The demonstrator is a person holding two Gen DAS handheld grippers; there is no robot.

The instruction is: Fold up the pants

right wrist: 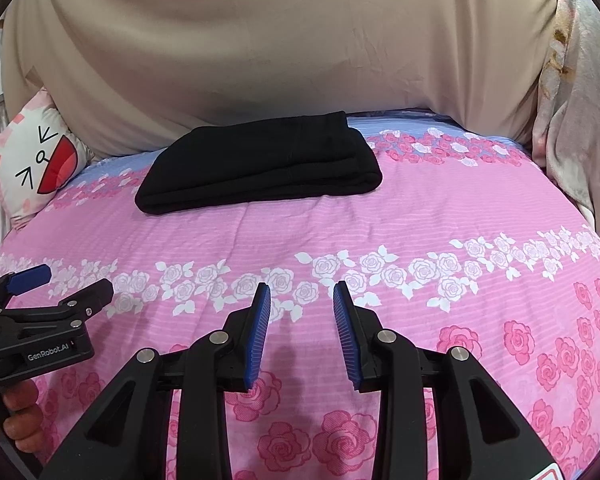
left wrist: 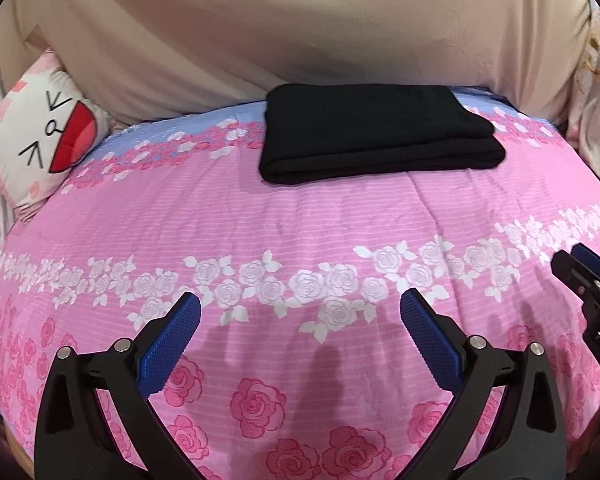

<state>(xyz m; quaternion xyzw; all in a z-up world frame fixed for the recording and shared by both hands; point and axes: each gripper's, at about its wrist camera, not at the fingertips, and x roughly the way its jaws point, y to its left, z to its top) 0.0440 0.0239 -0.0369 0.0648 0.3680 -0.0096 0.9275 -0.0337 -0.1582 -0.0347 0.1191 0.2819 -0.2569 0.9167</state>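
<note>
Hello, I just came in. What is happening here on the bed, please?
A person holds a two-finger gripper in each hand over a bed with a pink rose-print cover. The black pants already lie folded into a neat stack near the far side, in front of a beige cushion. The left gripper and the right gripper both have their jaws open and hold nothing, well short of the pants. A cat-face pillow sits at the left.

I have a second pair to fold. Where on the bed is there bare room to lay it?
The pink floral bedspread is bare between the folded black pants and both grippers, and right of the pants toward the pale blanket. The far left is crowded by the cat pillow.
</note>
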